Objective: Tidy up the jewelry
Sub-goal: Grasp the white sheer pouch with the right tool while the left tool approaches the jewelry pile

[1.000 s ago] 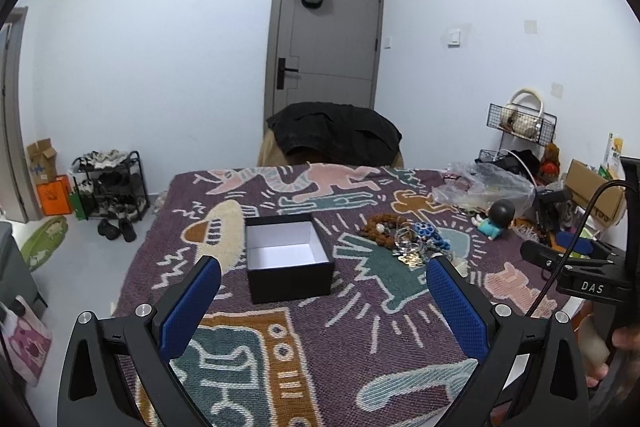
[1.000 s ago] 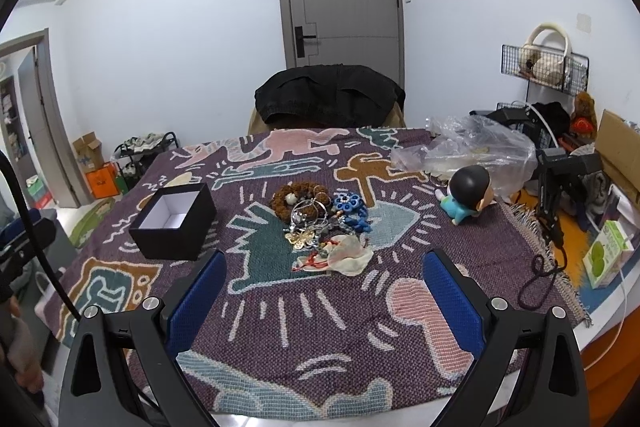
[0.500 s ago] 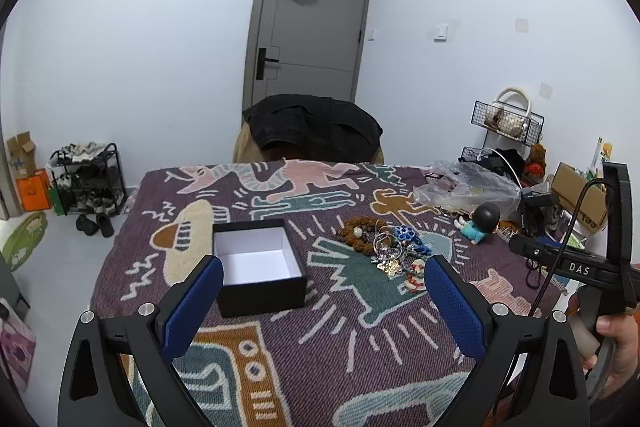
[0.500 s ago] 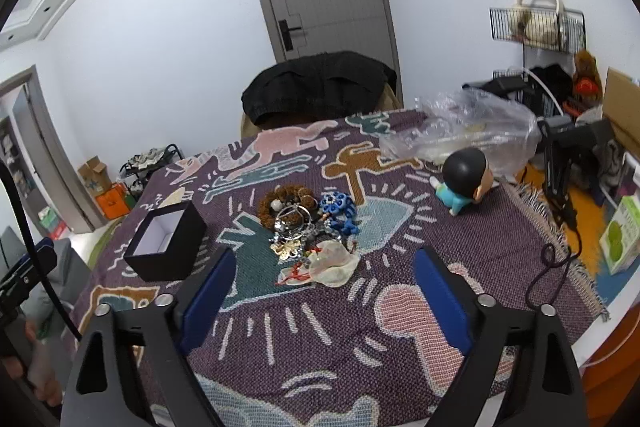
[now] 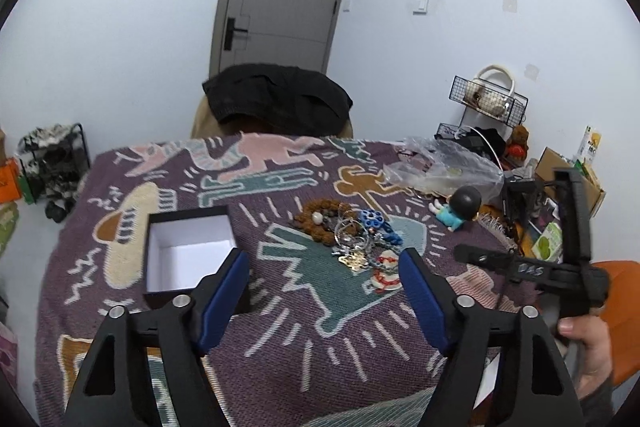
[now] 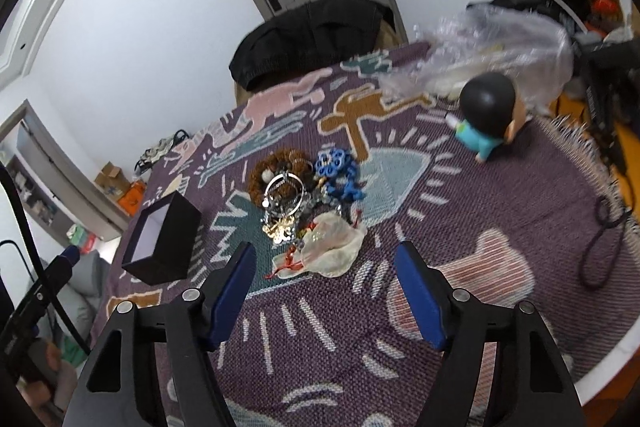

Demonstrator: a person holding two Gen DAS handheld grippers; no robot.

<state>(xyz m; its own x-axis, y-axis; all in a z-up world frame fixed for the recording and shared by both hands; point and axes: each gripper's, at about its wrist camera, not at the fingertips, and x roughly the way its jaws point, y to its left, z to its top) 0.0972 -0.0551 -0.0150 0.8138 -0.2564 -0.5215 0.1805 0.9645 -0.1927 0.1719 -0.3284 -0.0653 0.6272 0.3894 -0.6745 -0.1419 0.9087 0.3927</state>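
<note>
The task is at its opening step: nothing is picked up, and the box (image 5: 188,255) sits empty, its white inside bare. In the left wrist view it lies left of centre, just above the tip of the left finger of the left gripper (image 5: 324,283). In the right wrist view the box (image 6: 162,241) is at middle left, tilted by the lens.

The jewelry (image 6: 304,199) is one tangled heap on the patterned cloth (image 6: 460,239) that covers the bench, near the box but apart from it. In the right wrist view the heap sits just above centre: a brown bead bracelet (image 6: 280,167) at its top left, blue pieces (image 6: 338,175) at its top right, silver rings (image 6: 285,193) in the middle, gold pieces (image 6: 280,230) below, and a pale pouch (image 6: 332,247) with a red string lowest. The pouch lies nearest the right gripper (image 6: 324,283).

Both grippers are spread wide with nothing between the blue pads, and both hover above the cloth short of the heap. The left gripper's pads frame the heap (image 5: 352,239) to the right of centre in its own view.

The next move probably belongs to the right gripper: come down over the near edge of the heap, close on one piece, most likely the pouch or the gold pieces, and lift it free. The pieces overlap, so a pull may drag neighbours along. A doll (image 6: 488,115) and a plastic bag (image 6: 500,43) lie in the upper right, well apart from the heap.
</note>
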